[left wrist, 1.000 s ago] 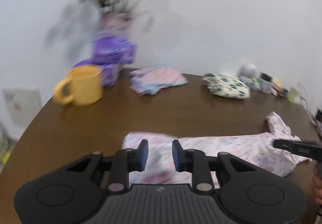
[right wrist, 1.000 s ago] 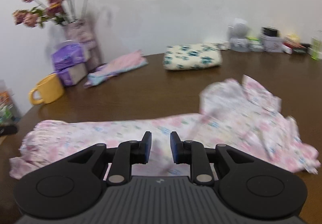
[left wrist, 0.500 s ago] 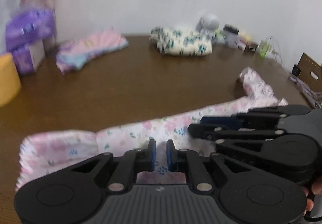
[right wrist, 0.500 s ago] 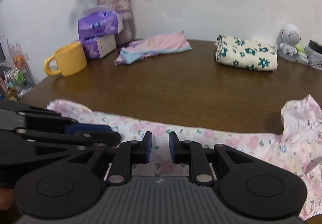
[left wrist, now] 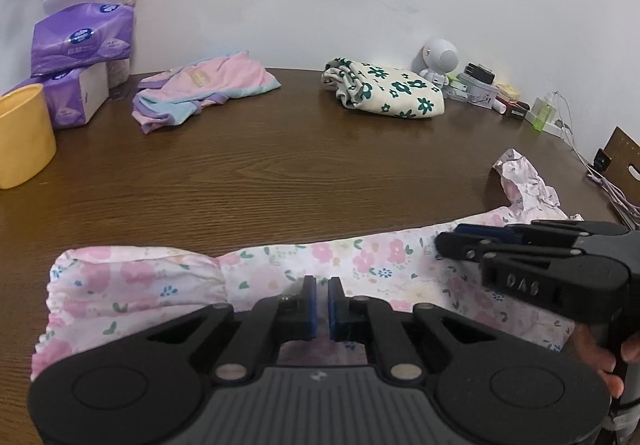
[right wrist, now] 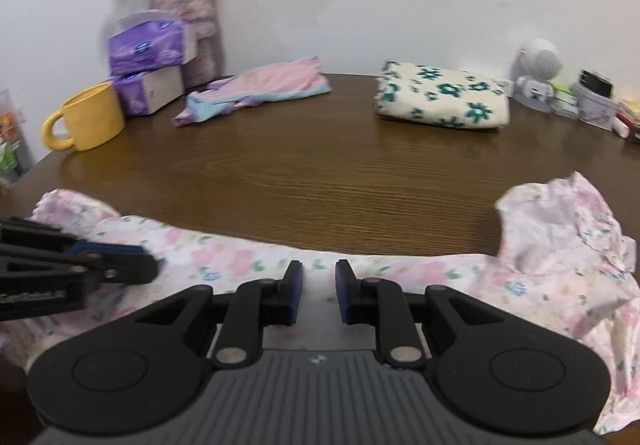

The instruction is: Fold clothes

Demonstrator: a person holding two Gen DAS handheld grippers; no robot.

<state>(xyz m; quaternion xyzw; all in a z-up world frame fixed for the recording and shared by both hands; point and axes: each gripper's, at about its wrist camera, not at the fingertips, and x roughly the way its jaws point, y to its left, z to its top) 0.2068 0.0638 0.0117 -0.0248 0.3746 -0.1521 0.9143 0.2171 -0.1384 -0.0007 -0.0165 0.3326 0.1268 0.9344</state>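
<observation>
Brown wood-grain table against a plain white wall. Stretched along the near edge: a pink floral garment, lying flat as a long band, gathered and ruffled at its left end, bunched and crumpled at its right end.

Left gripper sits low over the middle of the band, angled down. Its jaws have just been closing and now stand nearly together, only a thin slit between the blue pads; whether fabric is pinched in that slit cannot be told from either view.

Right gripper is just beside it on the same band, jaws narrow but with a clear gap (cloth visible through the gap; pads not seen pressing on it). In the left wrist view it shows side-on, tips over the garment, with fingers of a hand behind it.

Far side of the table: yellow mug, purple tissue packs, vase with dried flowers, a pink-and-blue garment loosely laid, a folded cream cloth with green flowers, a small white robot figure.
</observation>
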